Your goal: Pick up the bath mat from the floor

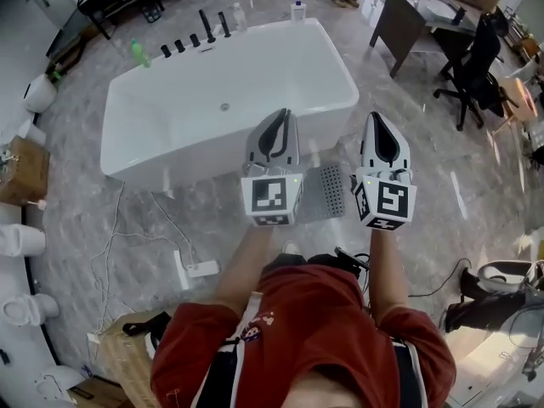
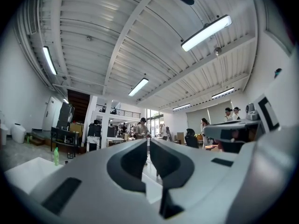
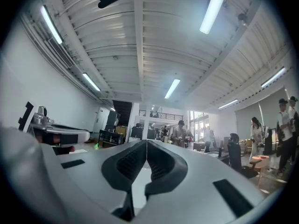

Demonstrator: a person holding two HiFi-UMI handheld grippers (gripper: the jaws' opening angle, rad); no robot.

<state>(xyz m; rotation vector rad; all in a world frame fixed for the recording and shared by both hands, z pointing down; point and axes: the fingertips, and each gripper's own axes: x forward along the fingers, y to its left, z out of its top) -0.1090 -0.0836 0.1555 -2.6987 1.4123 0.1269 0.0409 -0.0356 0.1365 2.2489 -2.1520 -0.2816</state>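
The bath mat (image 1: 327,194) is a grey perforated rectangle lying flat on the marble floor beside the white bathtub (image 1: 229,100), partly hidden behind my two grippers. My left gripper (image 1: 284,116) is held up over the tub's near rim, its jaws shut with nothing between them. My right gripper (image 1: 377,119) is level with it, just right of the mat, also shut and empty. In the left gripper view the jaws (image 2: 148,143) point out across the room, not at the mat. The right gripper view shows the same for its jaws (image 3: 146,143).
A green bottle (image 1: 139,53) and black taps stand on the tub's far rim. A power strip with a white cable (image 1: 195,270) lies on the floor at the left. A desk and office chair (image 1: 472,66) stand at the right, toilets (image 1: 21,240) at the left. People stand far off.
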